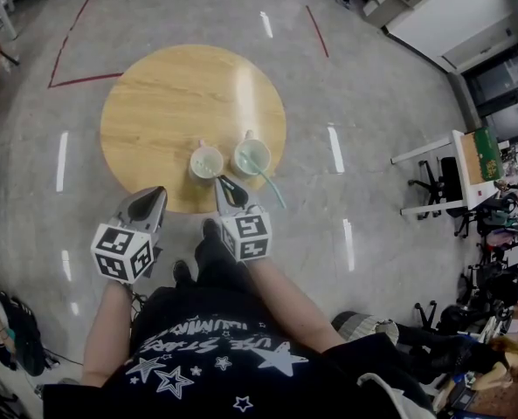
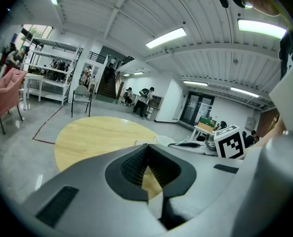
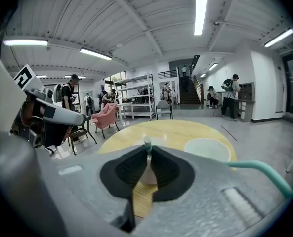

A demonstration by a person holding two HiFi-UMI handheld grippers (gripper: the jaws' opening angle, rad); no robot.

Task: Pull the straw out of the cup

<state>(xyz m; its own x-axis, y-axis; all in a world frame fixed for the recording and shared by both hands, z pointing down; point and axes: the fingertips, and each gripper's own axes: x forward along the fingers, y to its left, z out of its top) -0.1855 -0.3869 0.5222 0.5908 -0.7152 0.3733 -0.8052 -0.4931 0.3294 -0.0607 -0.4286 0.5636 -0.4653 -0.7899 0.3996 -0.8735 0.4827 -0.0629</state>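
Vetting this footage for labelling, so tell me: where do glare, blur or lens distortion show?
Head view: bright reflections streak the glossy floor and leave a pale glare patch on the table. Left gripper view: strong fisheye, dark corners, a blown-out lamp upper right. Right gripper view: same fisheye; the straw between the jaws is soft, the room sharper.

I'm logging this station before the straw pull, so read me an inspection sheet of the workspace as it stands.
Surface: round wooden table, on glossy grey floor.
Job's things: left cup holds an upright straw; right cup holds a second straw leaning out over its rim.
Clutter: nothing seen on the table.
Grippers: right gripper closed on the upright straw; left gripper shut, empty, short of the cups.
Cables: nothing seen.
Surroundings: shelving, pink chair, people standing far off.
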